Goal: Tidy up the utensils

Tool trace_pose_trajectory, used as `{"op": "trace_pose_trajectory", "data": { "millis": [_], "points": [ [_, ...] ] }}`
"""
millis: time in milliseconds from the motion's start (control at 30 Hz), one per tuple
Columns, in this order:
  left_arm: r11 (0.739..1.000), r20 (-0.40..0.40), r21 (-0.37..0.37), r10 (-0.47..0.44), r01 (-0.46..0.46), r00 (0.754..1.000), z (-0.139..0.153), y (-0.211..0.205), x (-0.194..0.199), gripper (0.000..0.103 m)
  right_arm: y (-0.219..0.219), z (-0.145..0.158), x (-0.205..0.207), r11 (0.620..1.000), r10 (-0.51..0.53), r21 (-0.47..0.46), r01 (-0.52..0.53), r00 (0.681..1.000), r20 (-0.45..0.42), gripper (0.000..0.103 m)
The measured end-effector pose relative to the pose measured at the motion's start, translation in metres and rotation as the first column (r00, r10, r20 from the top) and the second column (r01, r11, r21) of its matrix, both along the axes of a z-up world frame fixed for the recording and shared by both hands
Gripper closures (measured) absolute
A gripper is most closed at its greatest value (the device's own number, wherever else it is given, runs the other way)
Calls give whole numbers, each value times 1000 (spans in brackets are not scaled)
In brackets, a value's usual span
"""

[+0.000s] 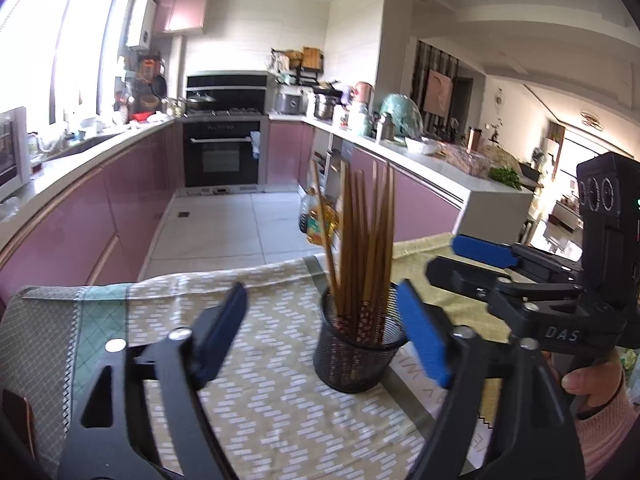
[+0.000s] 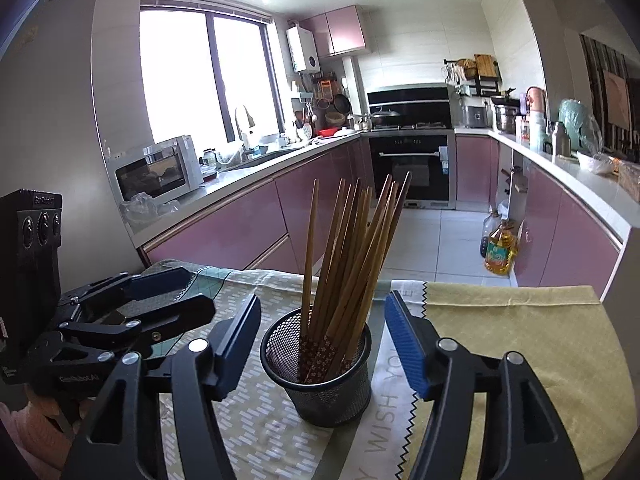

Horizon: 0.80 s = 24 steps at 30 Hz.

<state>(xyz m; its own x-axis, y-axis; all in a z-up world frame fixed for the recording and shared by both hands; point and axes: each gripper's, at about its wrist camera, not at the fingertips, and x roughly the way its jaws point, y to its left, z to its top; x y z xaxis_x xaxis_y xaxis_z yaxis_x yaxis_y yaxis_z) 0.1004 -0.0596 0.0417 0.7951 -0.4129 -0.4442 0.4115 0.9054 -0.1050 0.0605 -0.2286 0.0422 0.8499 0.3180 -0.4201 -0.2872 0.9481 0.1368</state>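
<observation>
A black mesh cup (image 1: pixel 352 354) (image 2: pixel 320 372) stands upright on the cloth-covered table and holds several brown wooden chopsticks (image 1: pixel 360 240) (image 2: pixel 348 256), tips up, fanned out. My left gripper (image 1: pixel 320 336) is open, its blue pads on either side of the cup, not touching it. My right gripper (image 2: pixel 322 344) is also open, its pads wide on both sides of the cup and clear of it. In the left wrist view the right gripper (image 1: pixel 452 258) shows at the right. In the right wrist view the left gripper (image 2: pixel 196 292) shows at the left.
The table carries a patterned green cloth (image 1: pixel 260 400) and a yellow cloth (image 2: pixel 520 352). Beyond its far edge is tiled floor with oil bottles (image 2: pixel 498 250), purple cabinets (image 2: pixel 248 224), an oven (image 2: pixel 412 164) and a microwave (image 2: pixel 160 172).
</observation>
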Motion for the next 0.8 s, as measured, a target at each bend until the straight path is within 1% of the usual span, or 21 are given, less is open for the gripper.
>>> {"op": "trace_pose_trajectory", "data": {
  "millis": [33, 67, 100, 167, 200, 400, 533, 633, 800],
  "points": [
    [1000, 16, 0, 18, -18, 1000, 1, 4, -5, 11, 0, 0, -5, 1000, -14, -5, 14, 1000, 18, 23],
    [999, 32, -1, 37, -37, 999, 1, 8, -9, 6, 0, 1, -8, 1000, -20, -7, 21, 999, 29, 19],
    [998, 50, -4, 57, -57, 997, 2, 13, -14, 6, 0, 1, -11, 1000, -29, -9, 29, 999, 39, 17],
    [997, 66, -6, 79, -78, 995, 4, 18, -22, 6, 2, 0, -16, 999, -46, -16, 47, 998, 53, 9],
    [995, 75, -6, 95, -95, 993, 4, 21, -25, 6, 2, -1, -18, 998, -56, -21, 57, 997, 61, 8],
    [986, 117, -21, 167, -166, 979, 4, 41, -45, 6, 9, -8, -35, 993, -103, -37, 108, 987, 119, 7],
    [978, 139, -35, 208, -205, 968, 3, 49, -57, 6, 17, -13, -45, 992, -109, -47, 117, 984, 139, 7],
    [975, 161, -40, 222, -218, 962, 2, 54, -67, 6, 23, -17, -50, 992, -106, -50, 115, 982, 153, 7],
    [972, 200, -26, 234, -233, 952, 0, 55, -82, 6, 31, -19, -58, 992, -98, -56, 109, 980, 174, 7]
  ]
}}
